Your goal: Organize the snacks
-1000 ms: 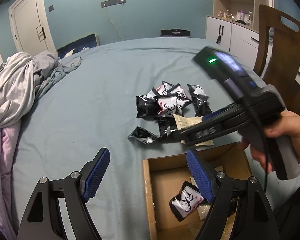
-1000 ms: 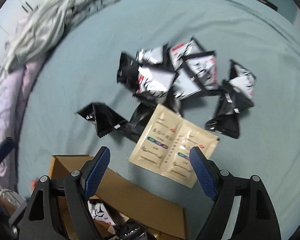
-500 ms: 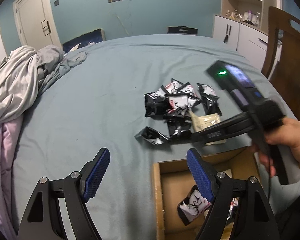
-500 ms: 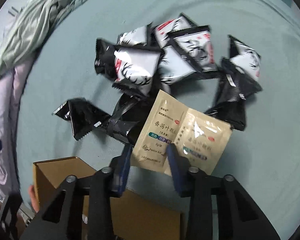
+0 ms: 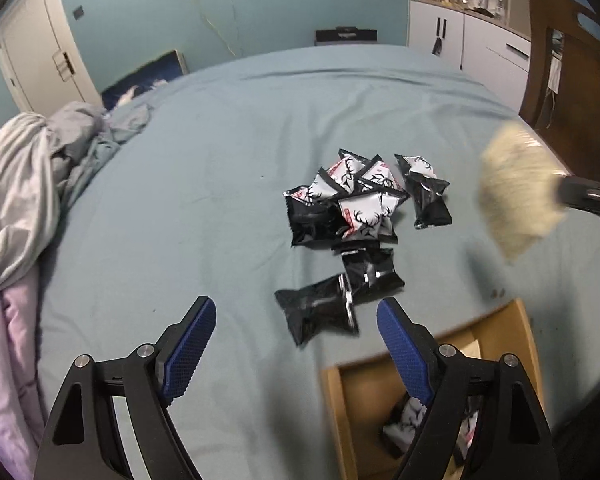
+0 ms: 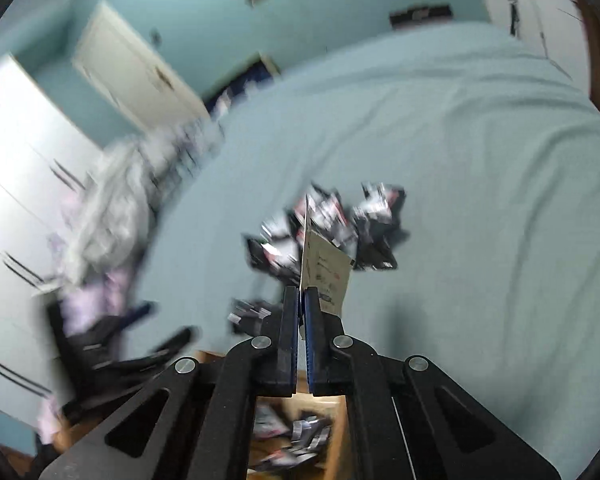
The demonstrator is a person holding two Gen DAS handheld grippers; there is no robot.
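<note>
With its jaws clamped on the beige sachet (image 6: 326,266), the right claw (image 6: 302,312) carries it clear of the snack packets (image 5: 354,200) on the bed (image 5: 204,184), presumably toward the cardboard box (image 5: 496,328); left claw (image 5: 296,328) gapes wide, empty.

beige sachet (image 5: 516,196) motion-blurred, cardboard box (image 5: 496,332) cut off by frame edge, right wrist view smeared throughout

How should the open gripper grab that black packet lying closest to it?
Come down from above with the left gripper and pinch the nearest black packet across its narrow middle. It lies flat on the sheet, one end touching another packet, so its far side is clearest.
</note>
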